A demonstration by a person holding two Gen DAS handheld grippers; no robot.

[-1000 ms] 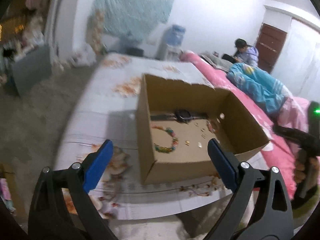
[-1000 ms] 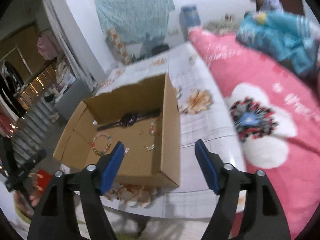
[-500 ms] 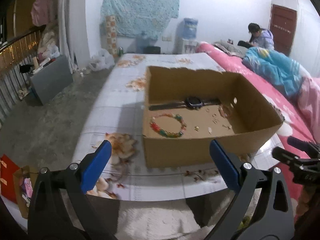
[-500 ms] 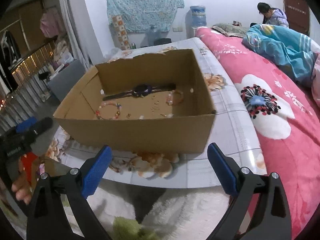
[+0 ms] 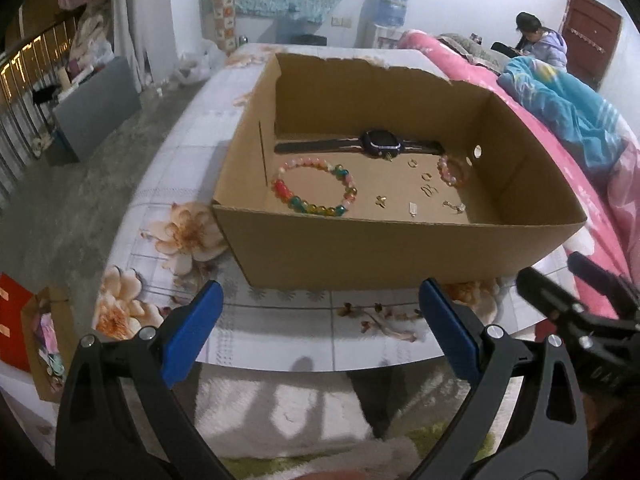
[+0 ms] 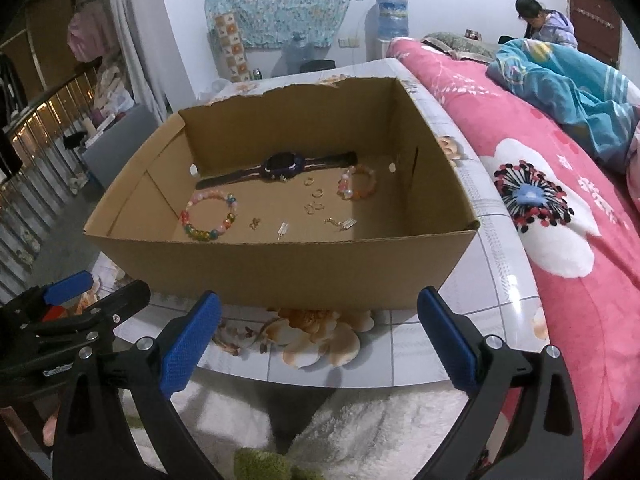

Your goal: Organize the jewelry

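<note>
Both views have steadied and drawn closer to the box since a second ago. Nearest, the left tongs (image 5: 318, 334) and right tongs (image 6: 318, 334) hang apart and empty over the tabletop (image 6: 404, 350) edge. Beyond them the cardboard box (image 5: 384, 254) holds the jewelry: a multicolored bead bracelet (image 5: 314, 186), small gold pieces (image 5: 426, 190), a pink bracelet (image 5: 452, 170) and a watch (image 5: 380, 144). Judging by this, sorting is only starting; next, one pair must reach over the near wall. What kind of pieces the small gold ones are cannot be made out.
</note>
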